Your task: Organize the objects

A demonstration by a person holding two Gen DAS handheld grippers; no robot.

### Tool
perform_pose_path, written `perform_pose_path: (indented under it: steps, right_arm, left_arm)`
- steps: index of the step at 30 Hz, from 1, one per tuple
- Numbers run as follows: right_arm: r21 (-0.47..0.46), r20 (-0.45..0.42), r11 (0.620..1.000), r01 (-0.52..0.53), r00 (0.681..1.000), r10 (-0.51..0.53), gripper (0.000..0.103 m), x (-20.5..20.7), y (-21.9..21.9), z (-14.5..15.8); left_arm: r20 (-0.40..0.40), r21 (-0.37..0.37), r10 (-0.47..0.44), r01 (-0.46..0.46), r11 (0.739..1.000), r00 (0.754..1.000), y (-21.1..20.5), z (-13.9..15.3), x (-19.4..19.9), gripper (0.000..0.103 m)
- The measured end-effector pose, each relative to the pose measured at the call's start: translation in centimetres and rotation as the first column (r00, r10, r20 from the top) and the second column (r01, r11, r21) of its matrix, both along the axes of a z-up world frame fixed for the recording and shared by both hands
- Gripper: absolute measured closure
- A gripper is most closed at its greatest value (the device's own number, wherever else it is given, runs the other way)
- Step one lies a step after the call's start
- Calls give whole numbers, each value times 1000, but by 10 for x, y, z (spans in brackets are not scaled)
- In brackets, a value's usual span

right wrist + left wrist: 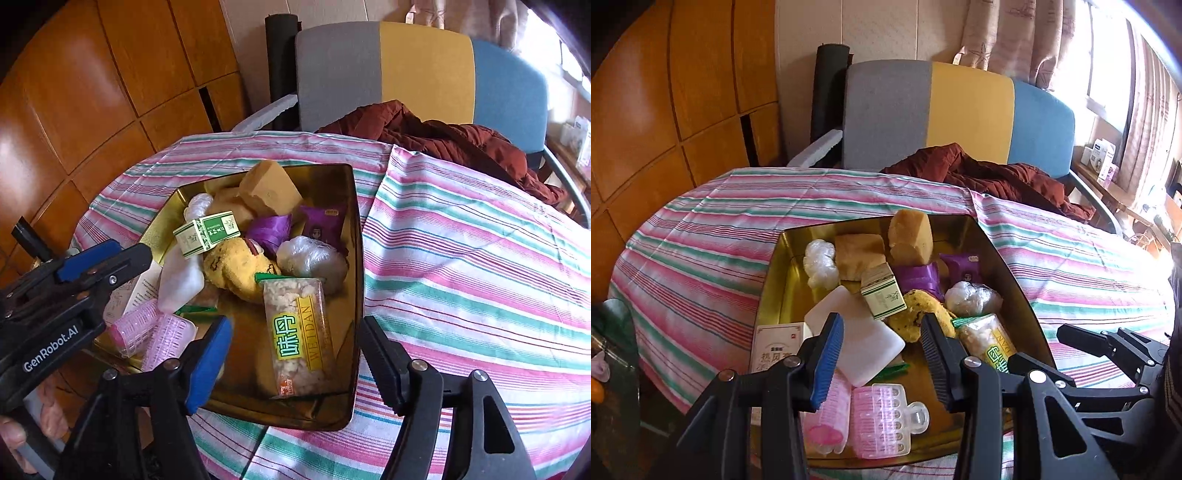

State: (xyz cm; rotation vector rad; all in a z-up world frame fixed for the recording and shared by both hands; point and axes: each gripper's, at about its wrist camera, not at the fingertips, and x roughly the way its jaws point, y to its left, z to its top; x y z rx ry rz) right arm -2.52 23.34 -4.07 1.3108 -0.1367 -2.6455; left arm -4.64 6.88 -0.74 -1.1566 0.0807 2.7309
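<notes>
Left gripper (882, 332): fingers apart, empty, above the white soap bar (860, 338) and pink hair rollers (875, 421). Right gripper (295, 332): fingers apart, empty, over the snack packet (299, 332). All lie in a gold tin tray (358, 295) with a green box (207, 232), yellow sponge (236, 266), purple packets (325, 221). Tray sits on the striped table (461, 258).

Tin (356, 258) sits on table (461, 258), chair (424, 70) behind w/ jacket (443, 136) on it. In tin: sponges (271, 190) at back, snack pack (299, 332) front right, rollers (147, 332) front left.
</notes>
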Motion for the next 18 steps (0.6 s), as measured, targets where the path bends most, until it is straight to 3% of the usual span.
perform_pose_path:
  steps: [2,4,7,13,18]
  right_arm:
    - [3,-7,1000,5,1000,-5,31,4,0,2]
    - [3,-14,1000,6,1000,-6,31,7,0,4]
    - [4,-20,1000,8,1000,-8,30,12,-1,5]
    - [3,-21,1000,0,1000,0,30,18,-4,4]
    - [8,-24,1000,-3,1000,4,28,23,-7,3]
  left_arm:
    - [-27,-15,8,-8,1000,1000,-1,4,8,57]
    - [-54,-25,10,-12,1000,998,-2,8,16,49]
    - [-77,12,21,-20,1000,997,-8,13,27,38]
    - [-96,2,79,-79,997,992,-15,15,34,37]
    - [-90,-6,61,-61,998,994,-17,10,36,37]
